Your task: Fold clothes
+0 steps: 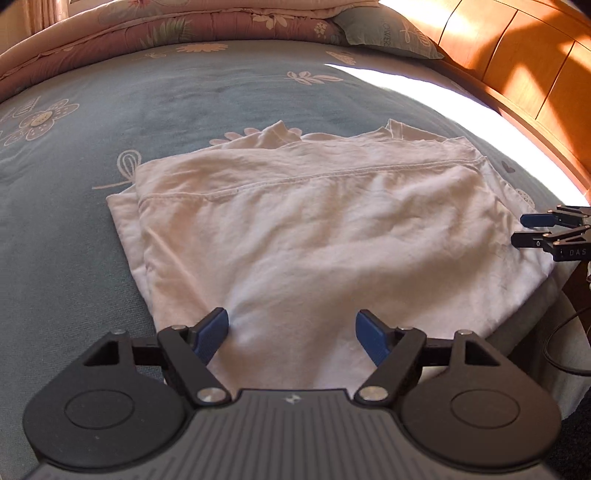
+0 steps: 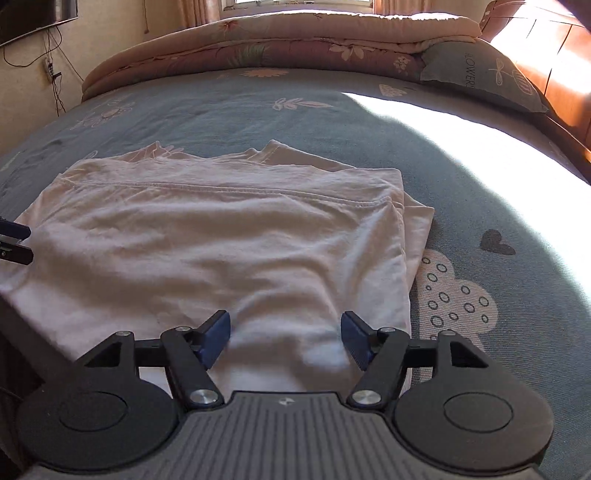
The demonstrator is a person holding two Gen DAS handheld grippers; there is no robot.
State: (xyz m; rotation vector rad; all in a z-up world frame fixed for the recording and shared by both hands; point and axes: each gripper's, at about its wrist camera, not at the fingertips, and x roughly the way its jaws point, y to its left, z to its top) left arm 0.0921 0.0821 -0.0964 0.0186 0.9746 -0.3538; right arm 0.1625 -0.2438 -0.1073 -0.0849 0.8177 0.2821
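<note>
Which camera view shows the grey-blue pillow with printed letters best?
The right wrist view: the grey-blue pillow with printed letters lies whole beside the wooden headboard, lettering readable. The left wrist view shows it smaller, at the top edge, its upper part cropped.

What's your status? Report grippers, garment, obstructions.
Left gripper open, right gripper open, both over near edge. White shirt folded on bedsheet. Nothing in the way.
</note>
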